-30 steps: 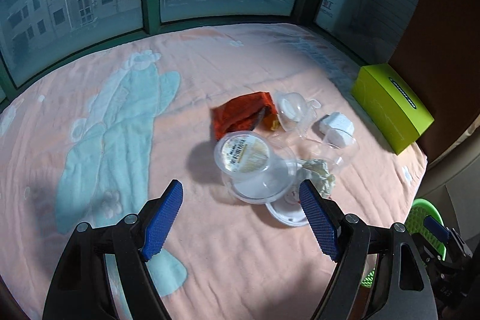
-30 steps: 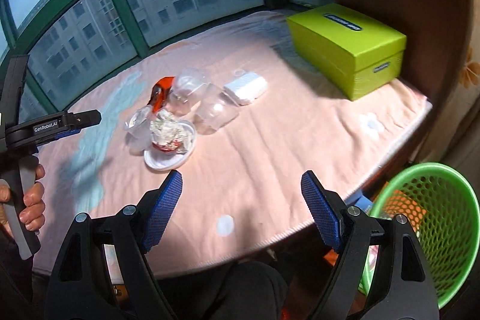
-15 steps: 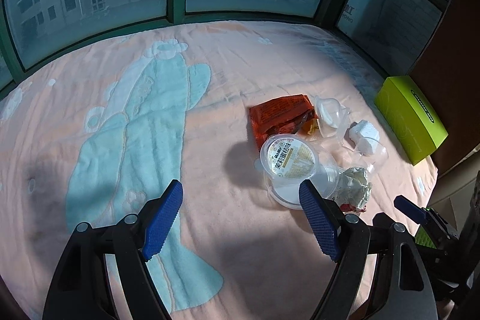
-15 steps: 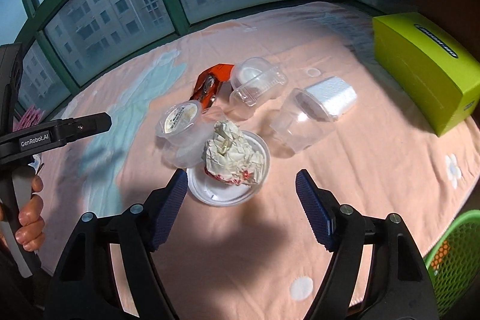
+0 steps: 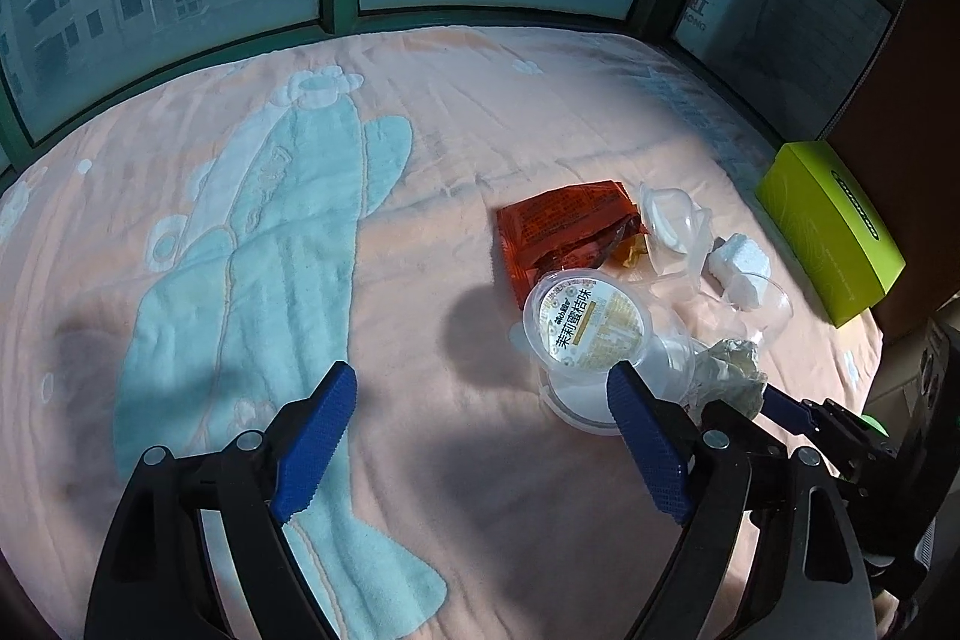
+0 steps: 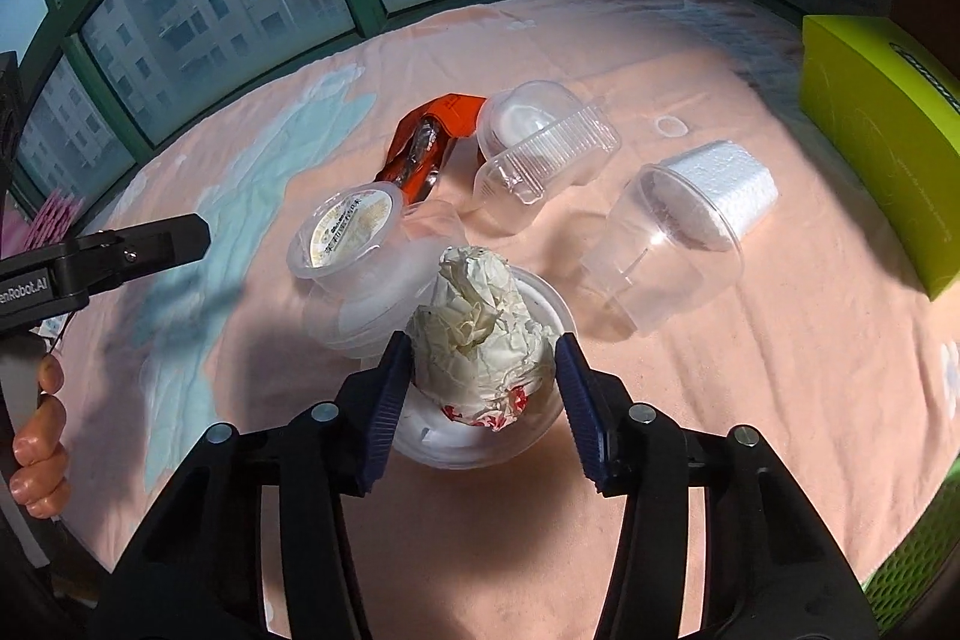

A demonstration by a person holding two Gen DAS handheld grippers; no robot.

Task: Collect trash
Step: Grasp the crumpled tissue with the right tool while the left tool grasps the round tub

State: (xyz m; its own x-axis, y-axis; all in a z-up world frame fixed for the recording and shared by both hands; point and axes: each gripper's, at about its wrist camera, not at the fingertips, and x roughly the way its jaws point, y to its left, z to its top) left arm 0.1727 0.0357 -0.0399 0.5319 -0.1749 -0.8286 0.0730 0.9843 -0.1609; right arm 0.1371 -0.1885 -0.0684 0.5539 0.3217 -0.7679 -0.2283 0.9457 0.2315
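**Right gripper straddling the crumpled wrapper; left gripper standing off**

The pink blanket (image 6: 750, 400) carries all the litter in one cluster, so I work from its near edge. At 3 o'clock in the right wrist view stands the green box (image 6: 870, 148), apart from the trash. The green basket (image 6: 918, 568), at 5 o'clock off the blanket's edge, is, I judge, the destination. My left gripper (image 5: 480, 436) hangs wide open above bare blanket, the cluster at its 2 o'clock; it holds nothing, leaving room for the other tool. My right gripper (image 6: 483, 388) is partly open, its jaws on either side of the crumpled wrapper (image 6: 480, 334), close to its flanks; whether the pads press it yet I cannot tell. The wrapper sits in a white lid (image 6: 456, 445), which keeps it raised and reachable. Around it, from 10 to 2 o'clock, lie the labelled cup (image 6: 345, 229), orange packet (image 6: 432, 142), clamshell box (image 6: 540, 148) and clear cup (image 6: 666, 244) lying on its side.
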